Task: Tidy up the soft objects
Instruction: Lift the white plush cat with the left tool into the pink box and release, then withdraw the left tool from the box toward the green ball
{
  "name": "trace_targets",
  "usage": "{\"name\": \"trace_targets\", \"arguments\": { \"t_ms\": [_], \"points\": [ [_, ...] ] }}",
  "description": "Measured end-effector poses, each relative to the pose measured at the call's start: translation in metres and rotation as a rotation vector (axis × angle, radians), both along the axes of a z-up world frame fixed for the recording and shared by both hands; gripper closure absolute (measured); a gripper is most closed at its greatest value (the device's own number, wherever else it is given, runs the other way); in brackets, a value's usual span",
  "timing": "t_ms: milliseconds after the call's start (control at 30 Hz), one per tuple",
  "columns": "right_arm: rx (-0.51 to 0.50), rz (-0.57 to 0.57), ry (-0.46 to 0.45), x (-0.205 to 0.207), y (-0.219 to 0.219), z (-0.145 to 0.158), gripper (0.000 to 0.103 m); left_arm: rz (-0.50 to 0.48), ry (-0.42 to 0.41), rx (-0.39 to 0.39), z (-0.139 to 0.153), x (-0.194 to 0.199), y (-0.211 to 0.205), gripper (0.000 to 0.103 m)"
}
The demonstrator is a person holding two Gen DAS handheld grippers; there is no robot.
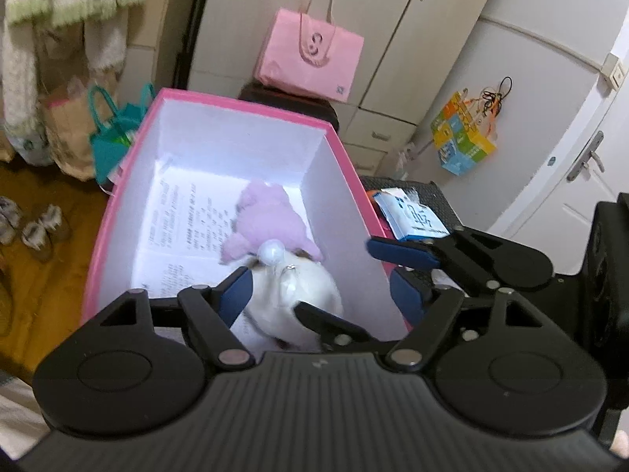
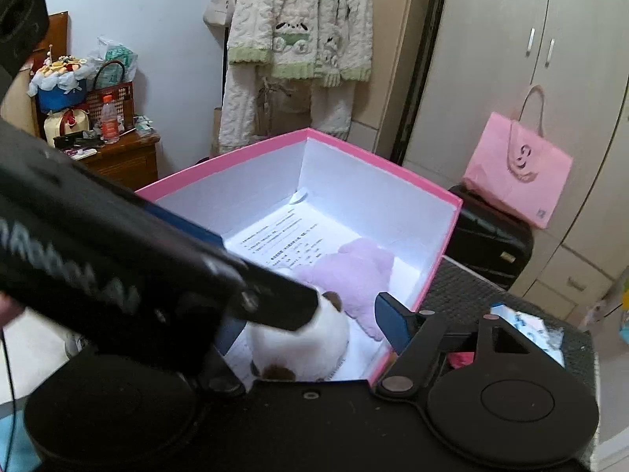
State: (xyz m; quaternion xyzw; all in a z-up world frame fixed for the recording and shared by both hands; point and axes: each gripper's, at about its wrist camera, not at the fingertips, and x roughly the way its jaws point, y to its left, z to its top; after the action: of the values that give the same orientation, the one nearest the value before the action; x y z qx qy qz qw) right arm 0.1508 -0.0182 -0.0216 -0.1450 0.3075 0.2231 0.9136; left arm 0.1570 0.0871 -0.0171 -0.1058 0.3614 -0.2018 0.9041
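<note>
A pink box (image 1: 236,100) with white inner walls stands open in both views, its rim (image 2: 354,149) facing me. A printed sheet (image 1: 184,216) lines its floor. On it lie a lilac plush (image 1: 271,216) (image 2: 354,267) and, nearer to me, a white plush with brown patches (image 1: 310,287) (image 2: 310,350). My left gripper (image 1: 322,295) is open astride the white plush; its right pad stands clear of it. My right gripper (image 2: 310,330) is open around the same plush, its left finger mostly hidden by the left gripper's body (image 2: 118,267). One right finger (image 1: 401,253) shows beside the box wall.
A blue-and-white packet (image 1: 412,216) lies on the black textured top (image 2: 464,295) right of the box. Behind stand a black case (image 2: 491,244) with a pink paper bag (image 2: 519,181), and cupboards. Cream clothes (image 2: 298,39) hang at the back; a cluttered wooden nightstand (image 2: 122,157) is left.
</note>
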Motion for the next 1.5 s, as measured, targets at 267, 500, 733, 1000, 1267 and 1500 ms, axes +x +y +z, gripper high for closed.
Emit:
{"name": "trace_targets", "arguments": {
  "t_ms": [267,500,733,1000,1267,1500],
  "points": [
    [0.006,0.011,-0.065,-0.034,-0.015,0.020,0.026,-0.015,-0.096,0.079,0.032,-0.044,-0.003,0.025],
    [0.010,0.030,-0.116,-0.072,-0.035,0.042,0.026,-0.069,-0.159,0.155,0.058,-0.088,-0.017,0.025],
    [0.027,0.075,-0.142,-0.103,-0.065,0.057,0.026,-0.134,-0.205,0.201,0.074,-0.123,-0.036,0.024],
    [0.128,0.027,-0.142,-0.118,-0.128,0.067,0.026,-0.215,-0.240,0.233,0.077,-0.139,-0.070,0.023],
    [0.198,-0.072,-0.120,-0.106,-0.185,0.050,0.025,-0.286,-0.242,0.272,0.055,-0.130,-0.118,0.023],
    [0.240,-0.107,-0.066,-0.081,-0.219,0.023,0.026,-0.309,-0.203,0.299,0.030,-0.103,-0.157,0.023]
  ]
}}
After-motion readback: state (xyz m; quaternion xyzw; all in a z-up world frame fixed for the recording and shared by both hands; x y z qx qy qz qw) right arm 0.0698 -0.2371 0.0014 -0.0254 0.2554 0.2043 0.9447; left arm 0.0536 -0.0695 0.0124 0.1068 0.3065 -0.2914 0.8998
